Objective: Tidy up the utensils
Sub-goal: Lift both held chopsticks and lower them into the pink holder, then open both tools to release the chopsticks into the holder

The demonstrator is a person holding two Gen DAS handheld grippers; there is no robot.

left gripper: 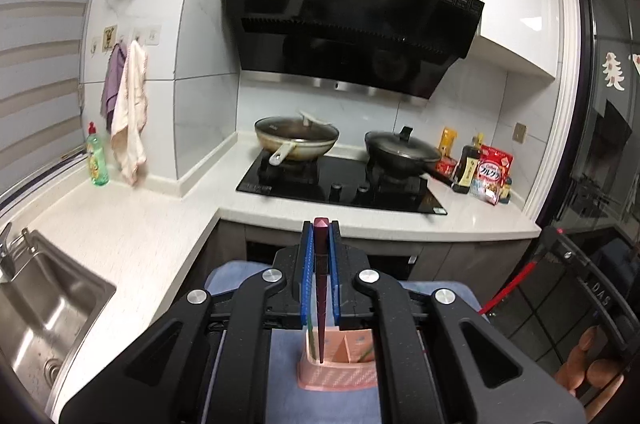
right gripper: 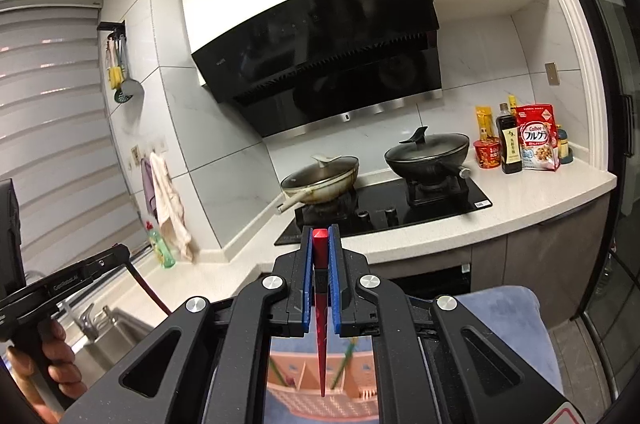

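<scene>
My left gripper is shut on a dark maroon chopstick that points down, its tip inside the left compartment of a pink utensil holder standing on a blue cloth. My right gripper is shut on a red chopstick whose tip hangs just above the same pink holder. Green utensils stand in the holder. The left handle and hand show at the left of the right wrist view.
A white counter wraps around a steel sink at the left. A black hob carries a lidded beige pan and a black wok. Bottles and a cereal bag stand at the right.
</scene>
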